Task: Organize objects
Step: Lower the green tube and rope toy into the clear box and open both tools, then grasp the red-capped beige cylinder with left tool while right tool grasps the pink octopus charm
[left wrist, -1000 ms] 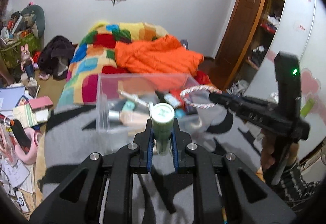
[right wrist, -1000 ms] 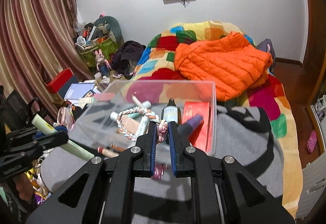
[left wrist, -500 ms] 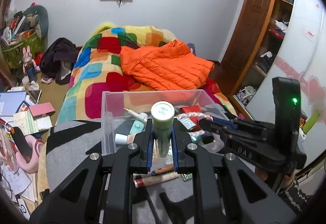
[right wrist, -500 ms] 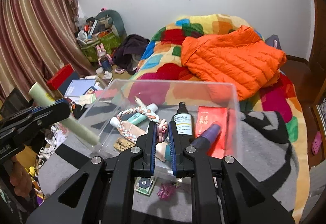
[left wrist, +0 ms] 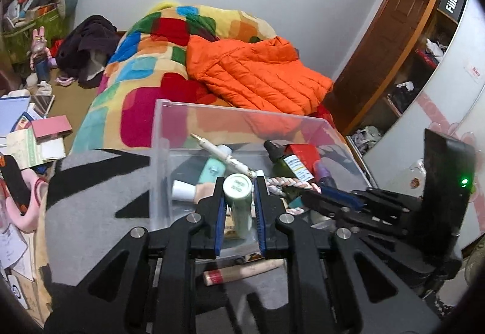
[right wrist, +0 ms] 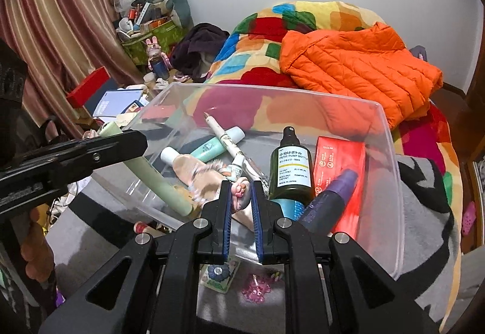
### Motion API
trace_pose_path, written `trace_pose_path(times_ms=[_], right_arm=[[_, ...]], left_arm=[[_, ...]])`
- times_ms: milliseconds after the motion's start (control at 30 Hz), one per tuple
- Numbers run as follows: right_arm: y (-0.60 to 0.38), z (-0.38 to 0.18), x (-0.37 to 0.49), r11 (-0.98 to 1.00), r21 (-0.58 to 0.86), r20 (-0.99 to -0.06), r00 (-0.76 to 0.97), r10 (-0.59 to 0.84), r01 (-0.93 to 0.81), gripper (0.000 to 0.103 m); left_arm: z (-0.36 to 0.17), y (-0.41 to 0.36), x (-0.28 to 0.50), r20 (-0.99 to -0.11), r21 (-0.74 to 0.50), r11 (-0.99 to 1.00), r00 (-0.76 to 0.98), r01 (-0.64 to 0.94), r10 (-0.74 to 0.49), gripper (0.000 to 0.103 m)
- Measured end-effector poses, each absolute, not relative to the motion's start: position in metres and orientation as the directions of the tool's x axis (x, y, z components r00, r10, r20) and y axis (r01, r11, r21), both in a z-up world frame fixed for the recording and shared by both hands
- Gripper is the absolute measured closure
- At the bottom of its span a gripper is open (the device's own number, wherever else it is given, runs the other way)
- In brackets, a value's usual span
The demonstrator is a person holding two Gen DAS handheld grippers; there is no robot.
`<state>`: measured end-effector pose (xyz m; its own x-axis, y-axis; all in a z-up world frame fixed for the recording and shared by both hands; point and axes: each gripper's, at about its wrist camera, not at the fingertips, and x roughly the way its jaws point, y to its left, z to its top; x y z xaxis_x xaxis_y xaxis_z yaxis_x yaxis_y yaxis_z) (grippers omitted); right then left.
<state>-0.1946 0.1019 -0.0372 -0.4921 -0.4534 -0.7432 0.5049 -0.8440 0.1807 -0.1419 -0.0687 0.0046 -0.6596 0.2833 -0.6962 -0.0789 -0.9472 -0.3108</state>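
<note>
Clamped in the left gripper (left wrist: 239, 209): a pale green tube (left wrist: 239, 200), cap toward the camera, pinched around its middle, hanging over the near edge of the bin (left wrist: 163, 133). Looks light, stiff enough along its length, smooth-walled — likely to slide in the pads if the squeeze slackens, so a mid-body hold seems right. Seen from the right wrist, angled down with its foot inside the clear wall.

Pinched in the right gripper (right wrist: 241, 206): the knotted end of a braided rope (right wrist: 239, 194), pink and white, trailing limp into the bin. Soft, floppy, no weight to speak of; best held at the knot, where there is bulk to bite.

On the grey blanket (left wrist: 91, 197) just short of the bin: a stick (left wrist: 242, 270), a card (right wrist: 216, 273) and a pink trinket (right wrist: 257, 291), not yet sorted.

Further in, on the bin floor: a pen (right wrist: 224, 136) across a mint tube (right wrist: 216, 146), a beige tube (right wrist: 188, 164), a dark spray bottle (right wrist: 291, 167), a red box (right wrist: 339, 164) and a purple bottle (right wrist: 330, 200) leaning on it.

Beyond — an orange jacket (right wrist: 357, 61) on the patchwork quilt (left wrist: 142, 73).
</note>
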Motion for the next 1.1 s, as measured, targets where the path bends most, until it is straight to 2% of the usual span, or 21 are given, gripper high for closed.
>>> trace_pose_path(times_ms=[67,133,200,467,633,700,833,1100], right_arm=[[0.104,-0.034,-0.192,-0.843,0.173,-0.739,-0.499,-0.453,0.510,0.086],[0.108,-0.030,-0.187,-0.845,0.158,-0.734,-0.512,-0.447,0.511,0.079],[0.112,-0.025,-0.181,-0.849,0.146,-0.725,-0.529,-0.442,0.509,0.076],[0.133,-0.010,-0.156,-0.857,0.119,-0.695,-0.575,-0.432,0.501,0.075],[0.145,-0.014,-0.145,-0.867,0.109,-0.703,-0.579,-0.413,0.486,0.073],[0.148,-0.020,-0.141,-0.869,0.110,-0.715,-0.569,-0.406,0.482,0.072],[0.152,-0.037,-0.138,-0.871,0.115,-0.746,-0.538,-0.393,0.477,0.071],[0.147,-0.069,-0.141,-0.863,0.141,-0.799,-0.458,-0.389,0.486,0.070]], left_arm=[[0.006,-0.069,-0.139,-0.698,-0.297,-0.952,-0.663,-0.079,0.272,0.087],[0.010,-0.068,-0.134,-0.696,-0.261,-0.962,-0.677,-0.074,0.241,0.081],[0.014,-0.068,-0.129,-0.688,-0.233,-0.970,-0.695,-0.064,0.211,0.067],[0.031,-0.064,-0.101,-0.652,-0.130,-0.991,-0.749,-0.045,0.120,0.047],[0.025,-0.056,-0.081,-0.663,-0.117,-0.991,-0.739,-0.056,0.120,0.039],[0.018,-0.054,-0.076,-0.674,-0.142,-0.988,-0.725,-0.058,0.139,0.032],[-0.009,-0.044,-0.071,-0.730,-0.170,-0.983,-0.661,-0.072,0.175,0.032],[-0.058,-0.028,-0.088,-0.839,-0.145,-0.988,-0.523,-0.044,0.146,0.031]])
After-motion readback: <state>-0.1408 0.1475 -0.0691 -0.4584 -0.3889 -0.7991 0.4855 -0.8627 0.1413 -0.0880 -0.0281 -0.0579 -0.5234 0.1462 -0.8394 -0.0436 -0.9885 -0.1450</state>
